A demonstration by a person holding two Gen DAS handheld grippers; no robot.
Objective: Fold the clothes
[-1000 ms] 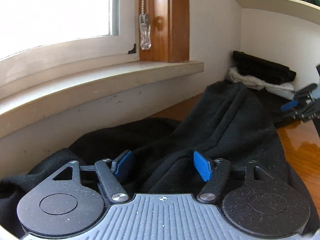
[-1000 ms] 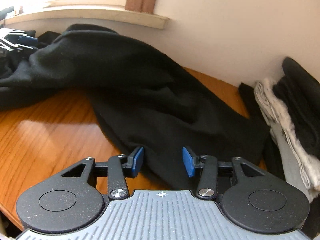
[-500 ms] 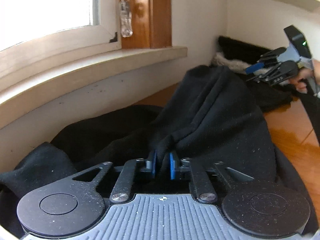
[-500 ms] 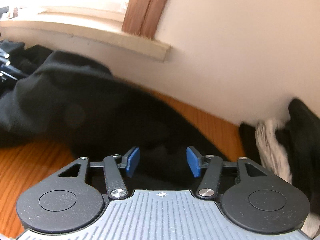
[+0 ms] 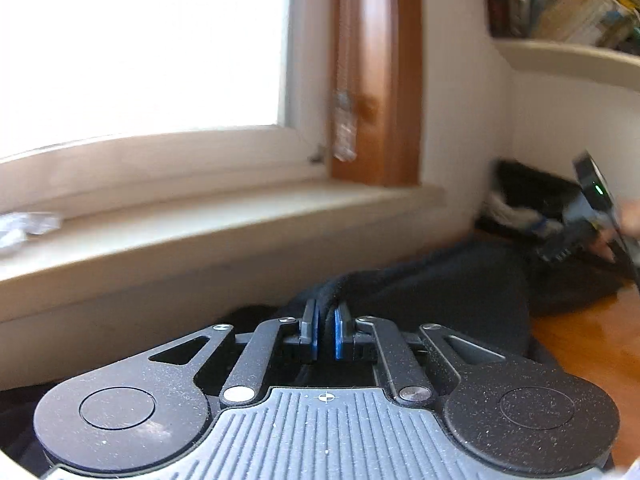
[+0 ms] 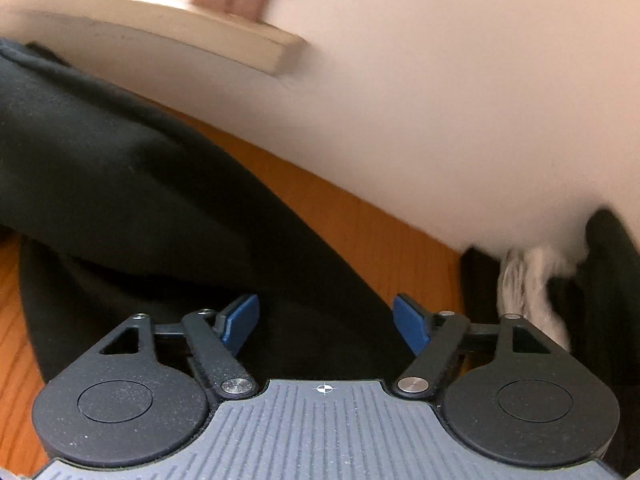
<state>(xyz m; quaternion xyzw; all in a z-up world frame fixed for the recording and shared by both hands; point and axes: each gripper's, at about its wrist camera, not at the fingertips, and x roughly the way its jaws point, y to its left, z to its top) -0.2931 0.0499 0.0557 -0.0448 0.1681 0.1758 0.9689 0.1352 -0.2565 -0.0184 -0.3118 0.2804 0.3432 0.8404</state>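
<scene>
A black fleece garment (image 5: 452, 280) lies across the wooden table (image 5: 592, 344) under the window sill. My left gripper (image 5: 325, 334) is shut on a fold of this garment and holds it raised. In the right wrist view the same black garment (image 6: 132, 184) spreads from the left to the middle of the table (image 6: 360, 220). My right gripper (image 6: 326, 322) is open, its blue pads either side of the garment's near edge. The right gripper also shows blurred at the far right of the left wrist view (image 5: 576, 236).
A stack of folded black and white clothes (image 6: 560, 280) sits against the wall at the right; it also shows in the left wrist view (image 5: 520, 204). The window sill (image 5: 224, 224) juts out behind the table. A shelf with books (image 5: 572, 52) hangs above right.
My left gripper closed on a fold of the black garment and lifted it. My right gripper moved forward low over the garment's edge and its jaws opened wider.
</scene>
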